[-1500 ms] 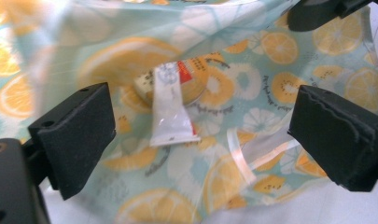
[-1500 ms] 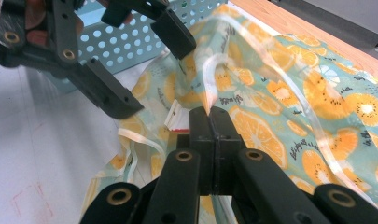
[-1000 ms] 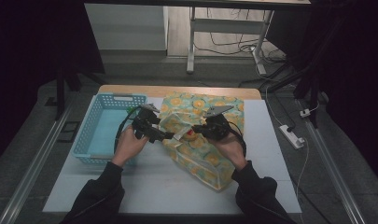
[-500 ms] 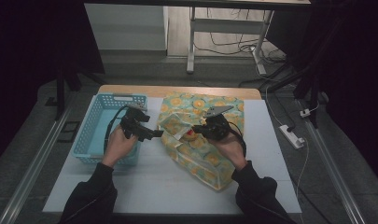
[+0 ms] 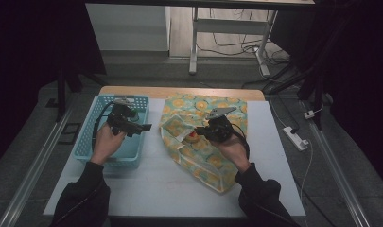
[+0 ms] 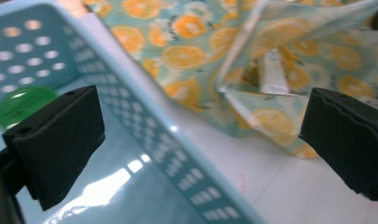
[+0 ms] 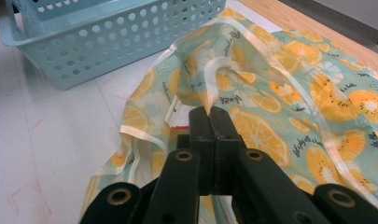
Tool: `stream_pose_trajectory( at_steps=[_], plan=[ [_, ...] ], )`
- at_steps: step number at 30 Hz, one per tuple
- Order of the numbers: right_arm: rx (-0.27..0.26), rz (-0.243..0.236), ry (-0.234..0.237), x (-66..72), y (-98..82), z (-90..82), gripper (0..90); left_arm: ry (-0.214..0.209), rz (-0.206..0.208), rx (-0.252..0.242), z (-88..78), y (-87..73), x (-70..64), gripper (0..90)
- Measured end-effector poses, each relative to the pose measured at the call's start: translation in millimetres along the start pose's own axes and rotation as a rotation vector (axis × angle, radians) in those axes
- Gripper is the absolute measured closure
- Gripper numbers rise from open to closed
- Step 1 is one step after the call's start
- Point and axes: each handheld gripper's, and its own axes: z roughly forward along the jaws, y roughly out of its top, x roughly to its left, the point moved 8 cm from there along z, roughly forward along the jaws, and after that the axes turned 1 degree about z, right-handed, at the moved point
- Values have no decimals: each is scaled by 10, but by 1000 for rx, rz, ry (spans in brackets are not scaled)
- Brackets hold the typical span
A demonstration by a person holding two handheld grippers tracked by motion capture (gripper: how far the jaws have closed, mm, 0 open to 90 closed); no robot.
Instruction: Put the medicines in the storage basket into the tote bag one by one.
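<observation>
Emptying looks half done: right gripper (image 5: 201,132) at frame centre pinches the bag (image 5: 205,137) rim, holding its mouth up. Left gripper (image 5: 141,127), jaws spread and empty, hangs over the basket (image 5: 85,142) at left. Next, reach in for the tube (image 6: 273,74).

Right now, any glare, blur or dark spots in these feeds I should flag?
High view: surroundings nearly black, table evenly lit. Left gripper view: glare patch on the basket floor, near jaws soft, green object blurred, bag sharper. Right gripper view: bag and basket crisp, right gripper dark but readable.
</observation>
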Motion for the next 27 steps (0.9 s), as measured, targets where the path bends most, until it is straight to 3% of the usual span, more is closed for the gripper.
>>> stream_pose_trajectory(
  at_steps=[9, 15, 27],
  plan=[
    [12, -4, 4, 13, -21, 34, 900, 68, -41, 44, -56, -150, 303, 1],
    [27, -13, 13, 35, -46, 70, 899, 112, -95, 70, -91, -241, 516, 1],
    [41, -24, 23, 68, -60, 105, 896, 126, -134, 102, 60, -285, 769, 1]
  ],
)
